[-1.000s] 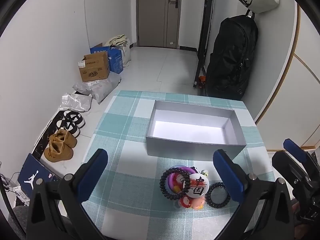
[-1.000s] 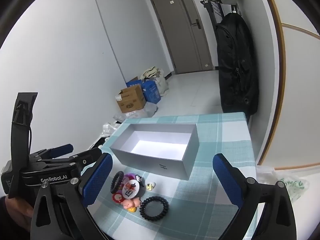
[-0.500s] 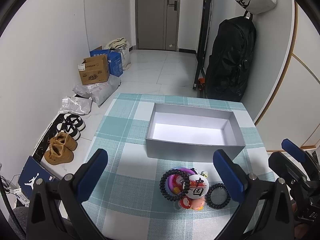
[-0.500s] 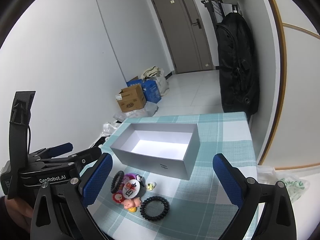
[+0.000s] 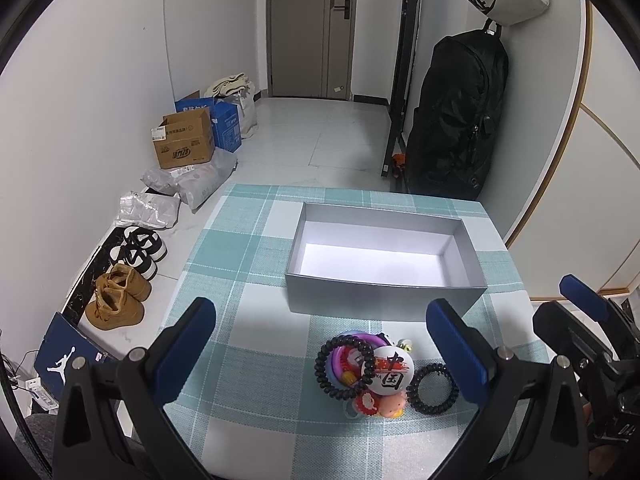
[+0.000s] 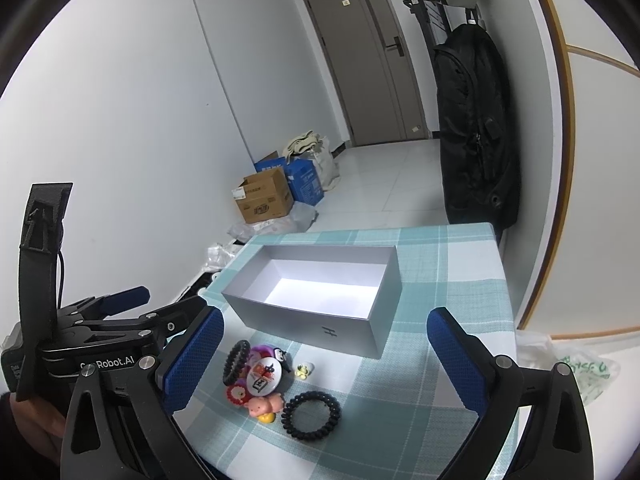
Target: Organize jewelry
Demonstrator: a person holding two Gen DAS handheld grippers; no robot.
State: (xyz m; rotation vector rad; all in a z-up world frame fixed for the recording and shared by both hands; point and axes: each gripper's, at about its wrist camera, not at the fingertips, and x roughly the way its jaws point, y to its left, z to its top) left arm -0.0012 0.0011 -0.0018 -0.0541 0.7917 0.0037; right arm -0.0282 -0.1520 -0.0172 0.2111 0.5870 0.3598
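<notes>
A small heap of trinkets [image 5: 370,376] lies on the checked tablecloth [image 5: 248,264] in front of an open, empty grey box [image 5: 384,256]. The heap holds a black spiral hair tie [image 5: 433,389], a second black coil [image 5: 340,364] over purple rings, a round white badge [image 5: 386,372] and small pink and red figures. In the right wrist view the heap [image 6: 260,376], the lone hair tie [image 6: 311,409] and the box [image 6: 320,284] show too. My left gripper [image 5: 320,340] is open above the table's near edge, empty. My right gripper [image 6: 324,344] is open and empty, right of the heap.
The table's left edge drops to a floor with shoes [image 5: 120,296], plastic bags and cardboard boxes [image 5: 184,144]. A black backpack [image 5: 460,116] hangs by the wall behind the table. A tiny yellow charm [image 6: 304,369] lies beside the heap near the box.
Both grippers stay open and almost still. The left wrist view has shifted slightly, the trinkets sitting a touch lower and nearer.
</notes>
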